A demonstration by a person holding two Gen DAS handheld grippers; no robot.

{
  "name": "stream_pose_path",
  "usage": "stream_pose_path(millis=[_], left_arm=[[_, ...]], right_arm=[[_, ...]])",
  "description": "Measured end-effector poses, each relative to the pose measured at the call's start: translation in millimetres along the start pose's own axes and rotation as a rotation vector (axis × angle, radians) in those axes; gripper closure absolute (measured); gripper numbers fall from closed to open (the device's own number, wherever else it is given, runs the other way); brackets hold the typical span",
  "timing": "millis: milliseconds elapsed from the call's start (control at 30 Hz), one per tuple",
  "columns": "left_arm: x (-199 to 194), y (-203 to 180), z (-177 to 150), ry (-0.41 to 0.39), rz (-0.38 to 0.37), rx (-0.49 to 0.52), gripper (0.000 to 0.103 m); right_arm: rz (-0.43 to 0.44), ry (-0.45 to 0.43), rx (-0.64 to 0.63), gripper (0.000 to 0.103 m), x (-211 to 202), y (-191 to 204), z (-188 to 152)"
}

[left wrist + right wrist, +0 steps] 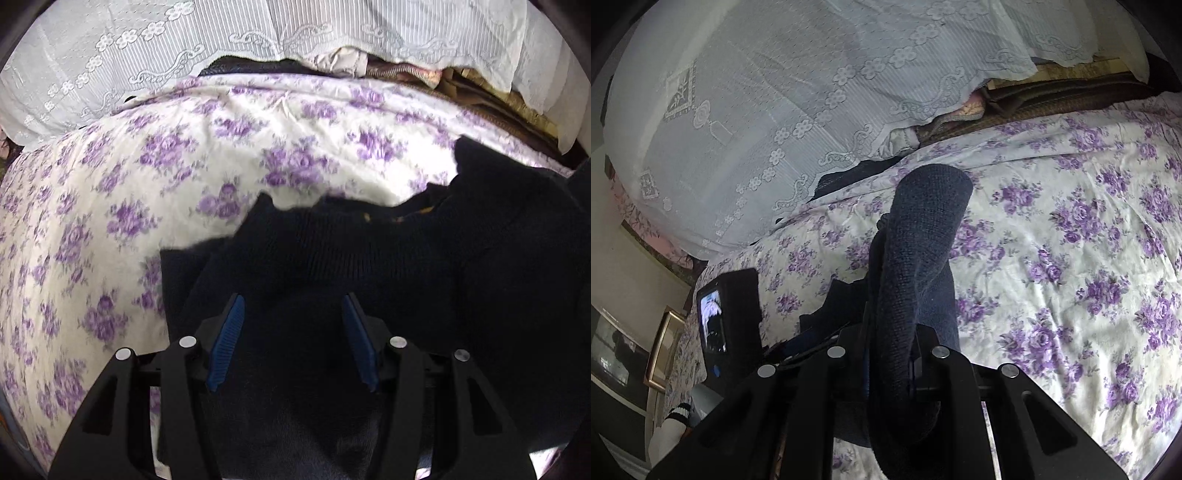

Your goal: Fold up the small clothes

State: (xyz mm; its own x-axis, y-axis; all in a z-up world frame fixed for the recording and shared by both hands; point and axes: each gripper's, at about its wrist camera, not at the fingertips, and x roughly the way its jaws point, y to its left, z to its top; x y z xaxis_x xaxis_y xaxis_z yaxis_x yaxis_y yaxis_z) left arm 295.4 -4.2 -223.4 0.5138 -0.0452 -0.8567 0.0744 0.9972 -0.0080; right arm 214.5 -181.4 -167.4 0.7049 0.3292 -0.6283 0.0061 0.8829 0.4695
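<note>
The right gripper (890,354) is pinching a sleeve-like part of the dark knit (916,258) and raising it off the floral bedspread (1071,240), probably to fold it over, while the left gripper (293,332), jaws wide, is hovering above the knit's (369,258) body lying on the bedspread (166,166).

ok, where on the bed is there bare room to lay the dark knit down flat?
Left wrist view: open floral bedspread left of the dark knit garment, up to the white lace cloth. Right wrist view: bare spread right of the held knit. Crowded: stacked fabrics along the far edge, and beside the left hand-held gripper.
</note>
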Motion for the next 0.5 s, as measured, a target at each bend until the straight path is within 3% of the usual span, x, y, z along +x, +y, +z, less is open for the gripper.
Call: stream_pose_path(millis=[300, 500], left_arm=[[0.3, 40.1, 8.3, -0.013, -0.058, -0.061, 0.047], [-6.0, 90.8, 1.5, -0.056, -0.009, -0.146, 0.048]], right_arm=[[0.004, 0.057, -0.138, 0.089, 23.2, 76.4, -12.9], [0.029, 0.084, -0.183, 0.089, 48.3, 121.0, -27.3]])
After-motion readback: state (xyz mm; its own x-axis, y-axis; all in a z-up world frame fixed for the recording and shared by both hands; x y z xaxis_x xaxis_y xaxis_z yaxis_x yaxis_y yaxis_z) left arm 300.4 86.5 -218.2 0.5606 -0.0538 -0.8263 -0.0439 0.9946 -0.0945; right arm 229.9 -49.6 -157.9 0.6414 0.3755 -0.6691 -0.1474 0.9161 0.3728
